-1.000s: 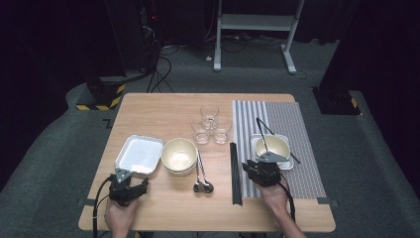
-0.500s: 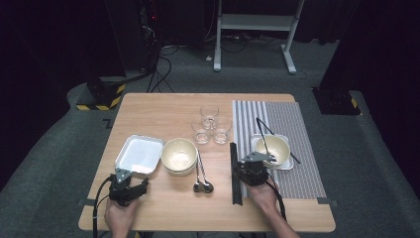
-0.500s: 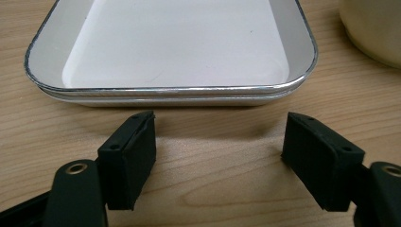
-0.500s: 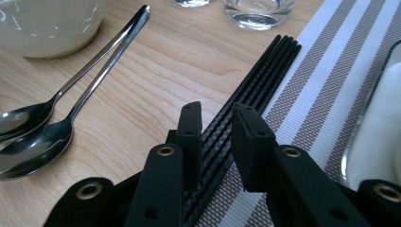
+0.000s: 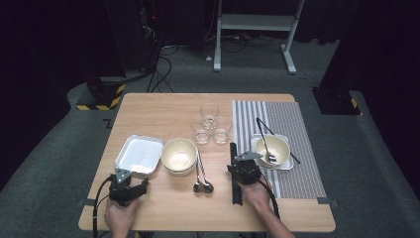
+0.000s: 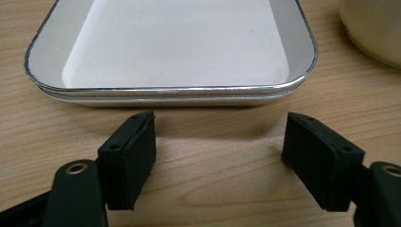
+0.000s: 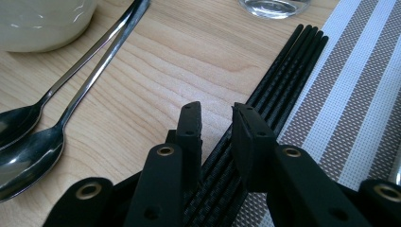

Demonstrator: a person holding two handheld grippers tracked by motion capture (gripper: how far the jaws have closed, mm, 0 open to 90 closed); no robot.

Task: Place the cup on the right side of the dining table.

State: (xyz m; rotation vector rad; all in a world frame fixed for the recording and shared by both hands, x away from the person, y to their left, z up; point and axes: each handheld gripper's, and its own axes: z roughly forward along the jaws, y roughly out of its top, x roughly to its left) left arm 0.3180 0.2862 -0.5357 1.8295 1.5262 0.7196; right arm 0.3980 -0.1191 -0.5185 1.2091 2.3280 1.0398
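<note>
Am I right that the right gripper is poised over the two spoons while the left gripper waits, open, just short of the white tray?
Not quite: the right gripper is poised over the bundle of black chopsticks, as the right gripper view shows; the two spoons lie off to its side. The left gripper does wait, open, just short of the white tray.

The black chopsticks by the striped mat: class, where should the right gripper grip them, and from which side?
Grip the black chopsticks near their close end, from above, jaws straddling the bundle's width. They lie flat along the striped mat edge, and the right gripper already hovers there.
</note>
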